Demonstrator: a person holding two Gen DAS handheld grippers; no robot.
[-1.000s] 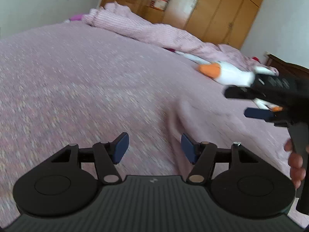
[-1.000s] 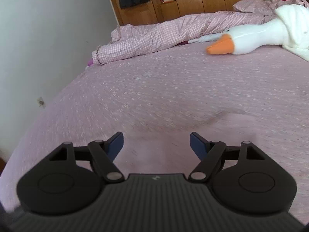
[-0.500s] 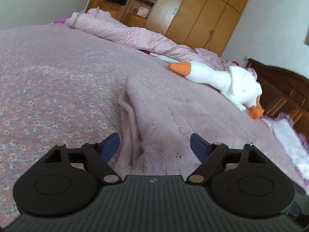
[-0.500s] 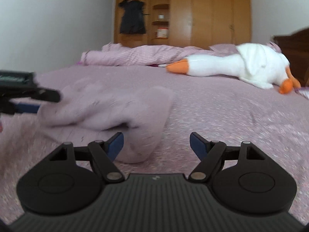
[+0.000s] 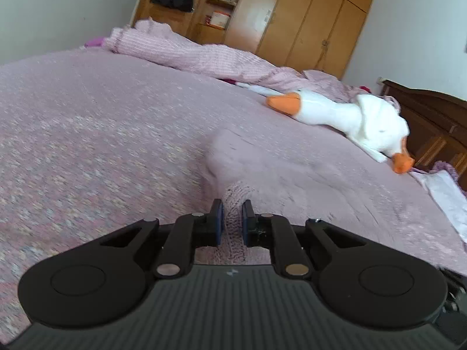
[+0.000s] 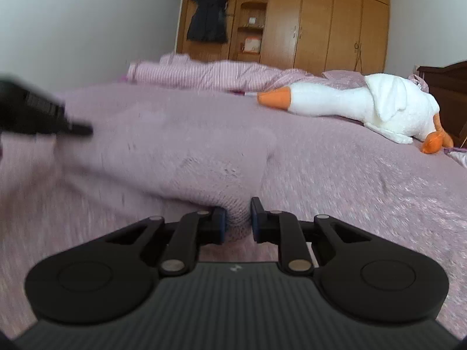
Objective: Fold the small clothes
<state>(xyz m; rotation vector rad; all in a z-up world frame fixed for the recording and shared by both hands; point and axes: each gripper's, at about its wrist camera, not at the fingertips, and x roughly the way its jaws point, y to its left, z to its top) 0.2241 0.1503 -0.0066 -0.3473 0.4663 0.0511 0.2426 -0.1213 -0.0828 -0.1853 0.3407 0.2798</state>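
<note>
A small pale pink knitted garment [image 5: 280, 175] lies on the pink bedspread [image 5: 102, 122]. My left gripper [image 5: 232, 218] is shut on a bunched edge of it, knit showing between the blue pads. In the right wrist view the same knitted garment [image 6: 186, 151] spreads ahead, and my right gripper [image 6: 236, 221] is shut on its near edge. The left gripper [image 6: 73, 129] shows blurred at the left of that view, at the garment's far side.
A white plush goose [image 5: 350, 116] with an orange beak lies across the bed behind the garment. A rumpled pink checked duvet [image 5: 189, 52] runs along the far side. Wooden wardrobes [image 6: 321, 20] stand behind; a dark wooden headboard [image 5: 432, 122] is at right.
Both grippers went from open to shut, each closing on an edge of the pink knitted garment. The left gripper came down onto the garment's near edge.
</note>
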